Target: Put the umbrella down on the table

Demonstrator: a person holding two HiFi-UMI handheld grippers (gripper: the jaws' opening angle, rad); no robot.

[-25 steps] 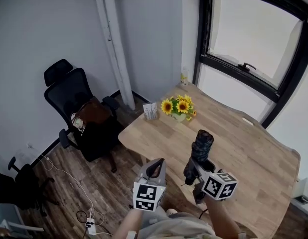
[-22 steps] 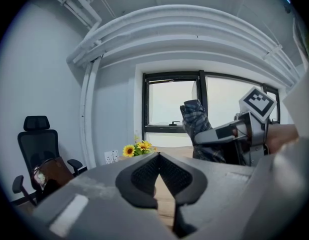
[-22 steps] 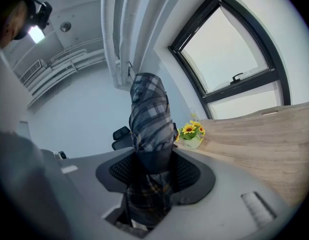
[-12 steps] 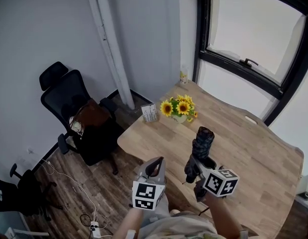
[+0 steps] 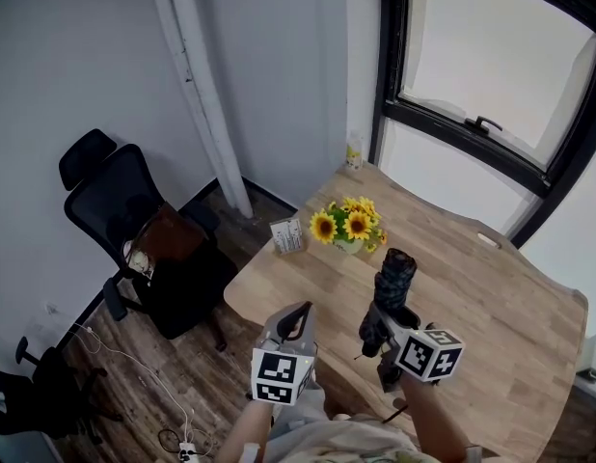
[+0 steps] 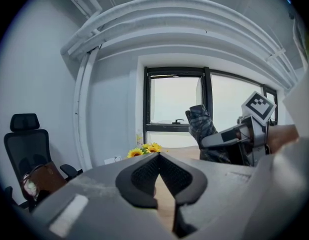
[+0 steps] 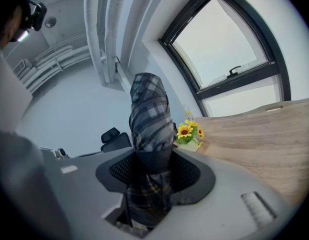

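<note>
Above the near edge of the light wooden worktop (image 5: 491, 297), the right gripper (image 5: 380, 324) clamps a folded dark plaid umbrella (image 5: 392, 280), angled upward. The left gripper (image 5: 296, 316) is closed and empty. Lower the umbrella level onto bare wood, clear of the yellow sunflower pot (image 5: 348, 230), before releasing.

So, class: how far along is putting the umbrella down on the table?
Done: the right gripper has the folded umbrella clamped.
In hand: the umbrella is held upright over the table, not resting on it.
Remaining: lowering it and letting go.
The left gripper is shut and empty.
</note>
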